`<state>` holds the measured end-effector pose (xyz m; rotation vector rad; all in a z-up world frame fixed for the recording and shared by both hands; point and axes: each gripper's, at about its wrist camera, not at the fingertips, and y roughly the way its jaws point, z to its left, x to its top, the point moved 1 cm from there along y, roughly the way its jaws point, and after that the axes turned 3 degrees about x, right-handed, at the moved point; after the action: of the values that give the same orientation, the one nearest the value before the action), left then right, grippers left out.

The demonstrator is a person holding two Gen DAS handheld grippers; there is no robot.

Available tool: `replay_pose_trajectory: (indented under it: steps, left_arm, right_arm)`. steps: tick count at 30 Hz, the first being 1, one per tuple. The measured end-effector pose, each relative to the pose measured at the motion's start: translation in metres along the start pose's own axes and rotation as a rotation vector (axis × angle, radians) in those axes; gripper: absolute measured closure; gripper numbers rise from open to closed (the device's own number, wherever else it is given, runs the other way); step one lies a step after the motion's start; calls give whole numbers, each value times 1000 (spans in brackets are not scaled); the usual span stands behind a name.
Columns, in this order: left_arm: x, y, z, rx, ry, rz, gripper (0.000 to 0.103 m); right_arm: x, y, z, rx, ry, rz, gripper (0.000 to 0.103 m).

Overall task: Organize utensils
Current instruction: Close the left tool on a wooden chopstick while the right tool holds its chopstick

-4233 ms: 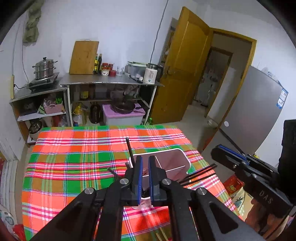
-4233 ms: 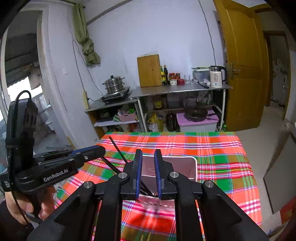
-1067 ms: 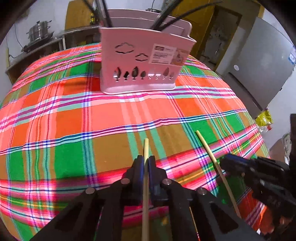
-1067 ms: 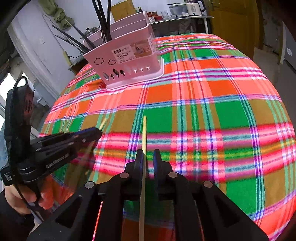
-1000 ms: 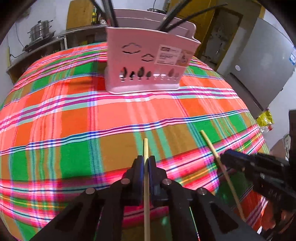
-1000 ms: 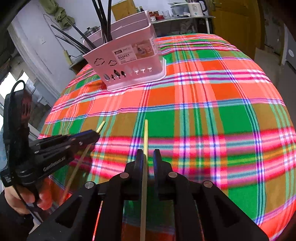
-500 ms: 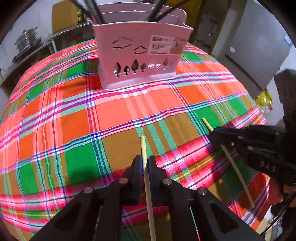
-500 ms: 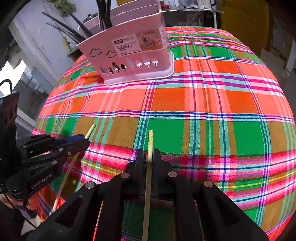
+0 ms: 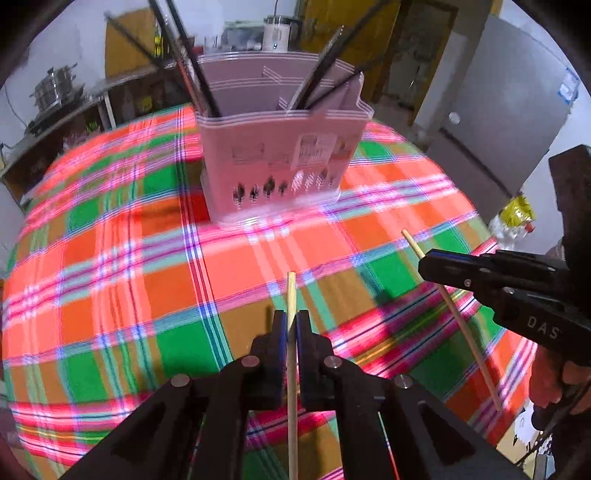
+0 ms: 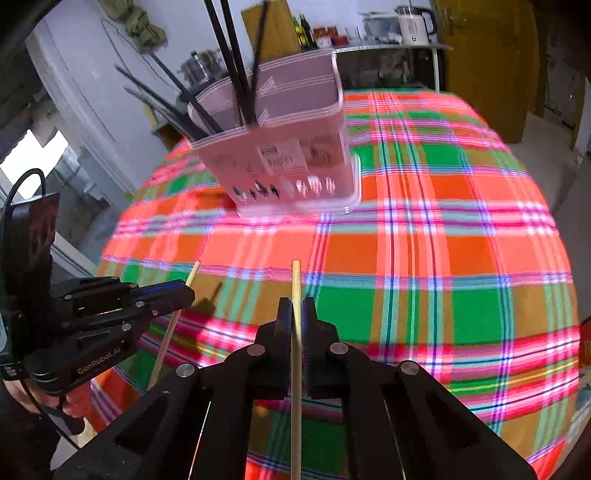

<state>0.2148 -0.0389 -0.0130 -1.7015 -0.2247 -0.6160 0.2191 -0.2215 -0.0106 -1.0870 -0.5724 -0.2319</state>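
Observation:
My left gripper (image 9: 291,318) is shut on a pale wooden chopstick (image 9: 291,295) whose tip pokes out ahead of the jaws, above the plaid tablecloth (image 9: 110,280). My right gripper (image 10: 296,305) is likewise shut on a second wooden chopstick (image 10: 296,280). Each gripper shows in the other's view: the right gripper (image 9: 428,263) with its chopstick (image 9: 461,328) at the right, the left gripper (image 10: 186,291) with its chopstick (image 10: 168,336) at the left. Ahead of both stands a pink utensil basket (image 9: 280,155) (image 10: 288,147) holding several black chopsticks (image 10: 236,62).
The table's rounded front edge drops off close below both grippers. Behind the table are a metal shelf with a kettle (image 10: 412,24), a steamer pot (image 9: 51,86), a wooden door (image 10: 487,62) and a grey fridge (image 9: 509,92). A hand (image 10: 75,402) grips the left tool's handle.
Both grippers have lifted their wooden chopsticks off the cloth and risen; the basket now looms larger and nearer, and its rim shows from a higher angle.

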Motion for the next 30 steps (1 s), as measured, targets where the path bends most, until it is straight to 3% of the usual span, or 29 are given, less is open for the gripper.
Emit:
replay_pose_trajectory:
  steps: [11, 14, 16, 22, 30]
  left_arm:
    - [23, -48, 2, -52, -24, -94, 98]
    - [20, -40, 1, -34, -26, -52, 98]
    - [15, -25, 1, -44, -35, -2, 98]
    - [-2, 25, 4, -22, -46, 124, 97]
    - [-1, 50, 16, -24, -52, 186, 97]
  right_arm:
    - [19, -48, 13, 22, -7, -133, 98]
    - [13, -37, 10, -45, 3, -76, 98]
    - [1, -16, 5, -54, 18, 6, 98]
    - [-25, 29, -15, -75, 58, 126, 98]
    - [-26, 45, -18, -96, 43, 169, 96]
